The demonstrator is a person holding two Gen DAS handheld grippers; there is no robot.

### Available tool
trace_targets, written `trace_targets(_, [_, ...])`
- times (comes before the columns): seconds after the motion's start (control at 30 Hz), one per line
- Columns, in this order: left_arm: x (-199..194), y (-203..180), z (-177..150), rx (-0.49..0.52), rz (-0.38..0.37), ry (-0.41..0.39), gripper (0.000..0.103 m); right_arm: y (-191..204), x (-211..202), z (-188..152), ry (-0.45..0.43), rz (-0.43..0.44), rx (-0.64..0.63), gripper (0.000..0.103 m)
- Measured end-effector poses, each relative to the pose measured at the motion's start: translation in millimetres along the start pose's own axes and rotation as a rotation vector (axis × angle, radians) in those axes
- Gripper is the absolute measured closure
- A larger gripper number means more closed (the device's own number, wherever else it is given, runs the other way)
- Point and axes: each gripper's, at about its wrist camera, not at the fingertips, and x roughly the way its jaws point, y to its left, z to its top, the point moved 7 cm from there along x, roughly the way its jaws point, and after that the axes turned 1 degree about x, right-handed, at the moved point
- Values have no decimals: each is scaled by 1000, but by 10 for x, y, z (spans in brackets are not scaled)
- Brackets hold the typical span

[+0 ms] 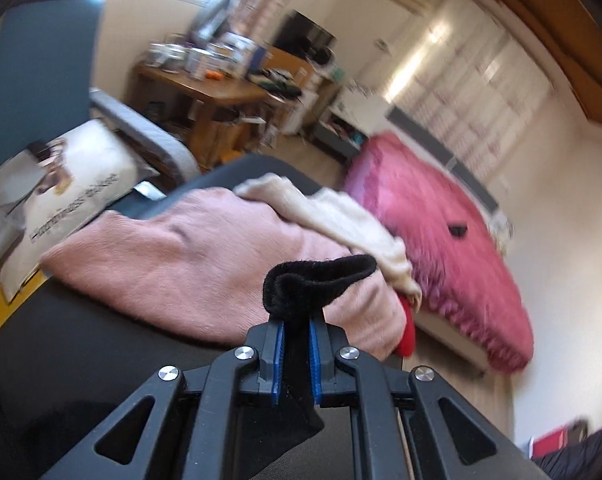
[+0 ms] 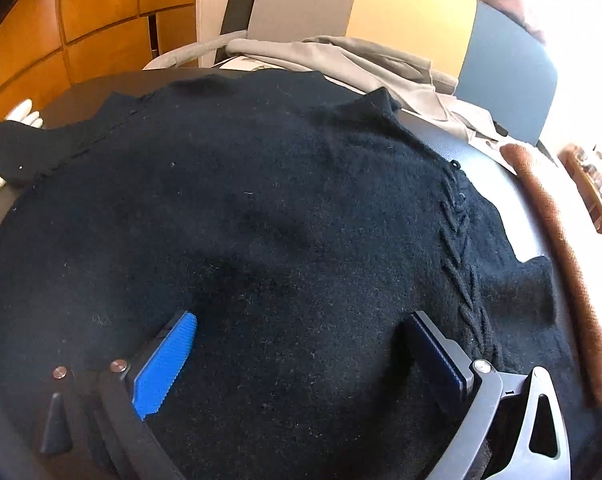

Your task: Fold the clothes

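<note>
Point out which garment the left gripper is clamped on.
The black knit, pinched between the left gripper's blue pads. The pink garment and the cream one lie loose beyond it, ungripped.

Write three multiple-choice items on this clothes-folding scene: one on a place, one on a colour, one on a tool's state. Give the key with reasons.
1. Where does the cream garment lie?
A. on the pink sweater
B. on the bed
C. on the chair

2. What colour is the fabric in the left tool?
A. pink
B. black
C. grey

3. How does the right tool stand?
A. shut on cloth
B. out of view
C. open over the black sweater

Key:
1 A, it drapes across the pink sweater.
2 B, a black fabric fold sits pinched between the blue pads.
3 C, its fingers stand wide apart above the black sweater.
</note>
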Motion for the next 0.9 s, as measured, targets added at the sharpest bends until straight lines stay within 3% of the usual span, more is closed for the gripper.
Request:
trace_targets(0.27, [-719,293,91,-118,34,-173,94,22,-58,-20,-8,-5,-3,0])
trace_targets(0.57, [-1348,736,39,-204,167,-267,94,28,-70,-29,-15,-15,-9,0])
trace_targets(0.7, [-1709,1205,-182,-307,255,-310,94,33,-76,-32,-18,-17,-10,0])
trace_targets(0.9, [-2292,1754,-775,-451,301,-416,94,51,-94,-51,-21,-15,-7,0])
